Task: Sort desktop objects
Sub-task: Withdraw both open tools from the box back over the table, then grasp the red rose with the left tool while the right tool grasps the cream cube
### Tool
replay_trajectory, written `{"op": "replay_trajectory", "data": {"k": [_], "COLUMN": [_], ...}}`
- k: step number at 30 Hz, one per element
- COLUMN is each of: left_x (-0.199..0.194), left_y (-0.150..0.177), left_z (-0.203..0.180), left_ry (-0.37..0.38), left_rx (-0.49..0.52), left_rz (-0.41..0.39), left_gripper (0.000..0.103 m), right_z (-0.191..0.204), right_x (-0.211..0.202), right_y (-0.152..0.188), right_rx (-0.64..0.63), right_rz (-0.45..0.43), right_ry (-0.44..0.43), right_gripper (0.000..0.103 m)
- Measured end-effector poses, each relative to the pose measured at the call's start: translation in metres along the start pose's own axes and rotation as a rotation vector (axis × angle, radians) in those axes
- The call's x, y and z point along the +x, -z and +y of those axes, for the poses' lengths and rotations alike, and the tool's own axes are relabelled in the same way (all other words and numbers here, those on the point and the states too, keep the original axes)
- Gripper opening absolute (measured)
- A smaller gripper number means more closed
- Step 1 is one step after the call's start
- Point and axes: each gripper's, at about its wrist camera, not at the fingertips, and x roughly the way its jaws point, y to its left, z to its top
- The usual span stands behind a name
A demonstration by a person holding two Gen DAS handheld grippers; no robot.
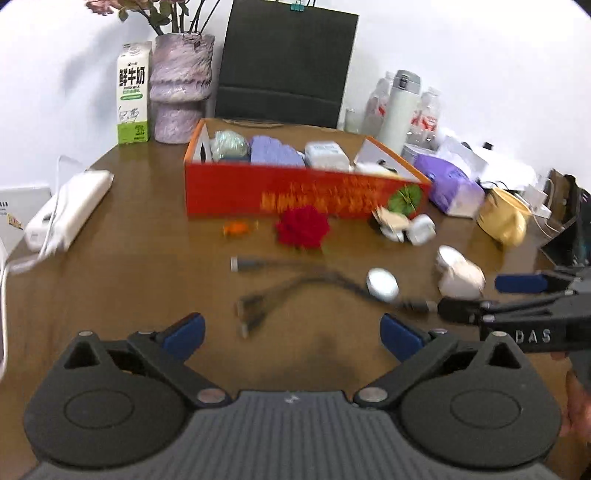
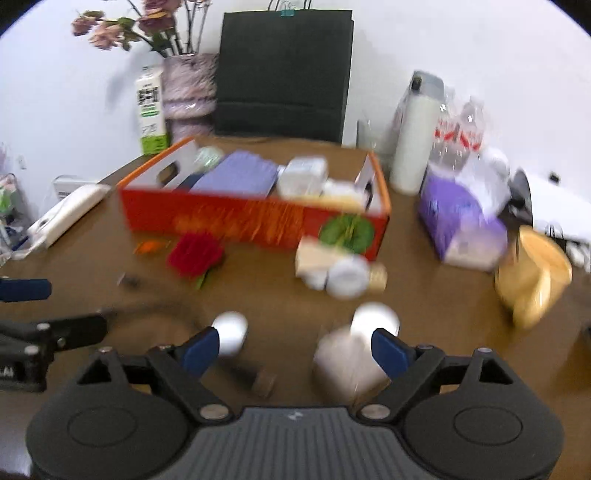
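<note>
A: What is the biggest thing here?

B: The brown wooden table [image 1: 147, 236] fills both views, with a white wall behind it and a black paper bag [image 1: 286, 62] at upper centre. Next comes the open red cardboard box [image 1: 295, 192], centre of the left wrist view, already holding a folded lilac cloth [image 1: 275, 150] and a white packet [image 1: 327, 155].

A: And loose on the table?

B: Below the box lie a red fabric flower [image 1: 303, 227], a black branching cable [image 1: 295, 291], a small white oval case [image 1: 382, 284] and a white cylindrical jar lying on its side [image 1: 460, 271]. To the right are a purple tissue pack [image 1: 454, 186] and a tipped yellow paper cup [image 1: 504, 218].

A: The grippers?

B: The left gripper [image 1: 291, 332], at lower centre of its view, stands spread wide with nothing between its blue pads, over bare wood just below the cable. The right gripper [image 2: 295, 349] is also spread wide and holds nothing; the blurred jar [image 2: 351, 354] sits just inside its right pad [image 2: 388, 350], the oval case [image 2: 231, 332] beside its left.

A: Does either view show more?

B: The left view shows the right gripper's fingers [image 1: 521, 283] at its right edge. The right view shows the pink flowers [image 2: 110, 29] above the mauve vase [image 2: 190, 92], beside a green-and-white milk carton [image 2: 151, 110]. Both views are motion-blurred.
</note>
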Motion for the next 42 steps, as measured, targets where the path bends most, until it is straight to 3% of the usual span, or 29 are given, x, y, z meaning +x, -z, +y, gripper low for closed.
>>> {"op": "replay_trajectory", "data": {"k": [3,5,11,18,30,36,40,42], "left_x": [-0.015,-0.019,-0.01,-0.004,0.0,0.0,0.007,0.019], "left_y": [0.026,0.039,0.049,0.052,0.051,0.042,0.022,0.011], "left_z": [-0.005,-0.005,0.001,0.003,-0.005,-0.005,-0.013,-0.015], "left_ry": [-0.072,-0.124,-0.088,-0.09,-0.121,-0.073,-0.032,-0.004], "left_rx": [0.062,0.084,0.026,0.012,0.052,0.067,0.163,0.19], "left_rz": [-0.061,-0.092,-0.029,-0.011,0.009,-0.024,-0.081,-0.069], "left_gripper": [0.103,0.103,0.103,0.103,0.103,0.103,0.103,0.103], "right_z": [0.003,0.006,0.011,-0.004,-0.014,-0.012,-0.012,-0.02], "right_x": [-0.018,-0.026,-0.031,-0.029,-0.031,-0.027,-0.023,-0.019], "right_y": [0.039,0.056,0.078,0.078,0.081,0.077,0.059,0.047], "right_rx": [0.011,0.002,0.015,0.13,0.188,0.174,0.1,0.103], "right_rz": [-0.017,-0.039,-0.055,-0.077,-0.109,-0.093,-0.112,-0.141], "right_ry": [-0.052,-0.021,-0.054,-0.031,-0.069,-0.057,-0.004,0.006], "right_gripper": [0.089,0.089,0.09,0.091,0.091,0.09,0.074,0.073]}}
